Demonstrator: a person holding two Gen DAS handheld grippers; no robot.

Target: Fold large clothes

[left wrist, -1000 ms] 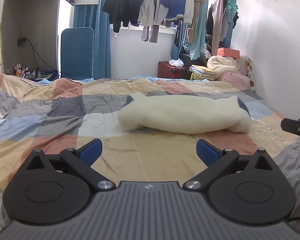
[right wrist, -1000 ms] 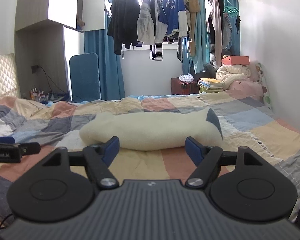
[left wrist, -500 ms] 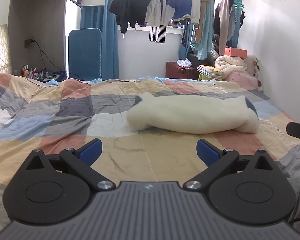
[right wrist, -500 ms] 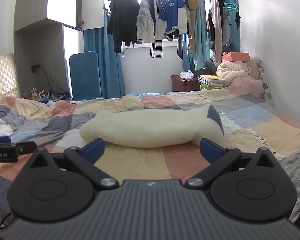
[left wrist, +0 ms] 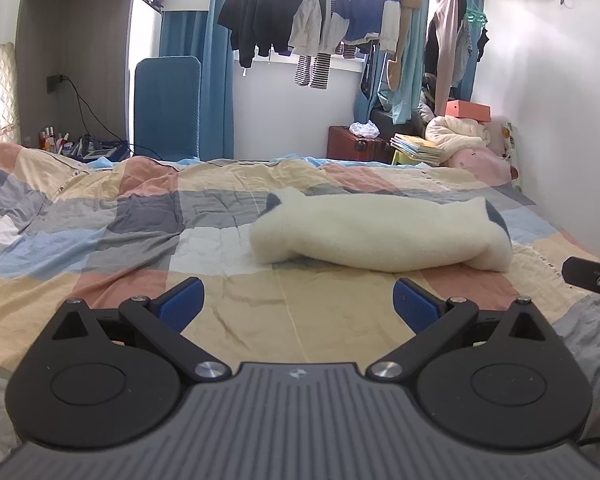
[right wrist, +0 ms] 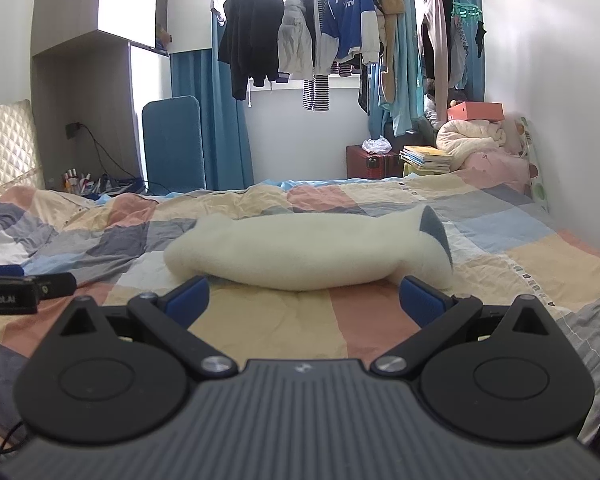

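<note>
Checked quilt (left wrist: 148, 232), folded cream garment (left wrist: 376, 232) lying on it, left gripper (left wrist: 296, 304) and right gripper (right wrist: 305, 300) both spread wide, empty

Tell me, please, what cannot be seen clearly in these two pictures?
- Cream garment: its underside and inner folds, hidden by its own bulk in both views.
- Small bottles beside the bed: too small to identify, right wrist view.
- Left gripper: cut off by the left edge, right wrist view.
</note>
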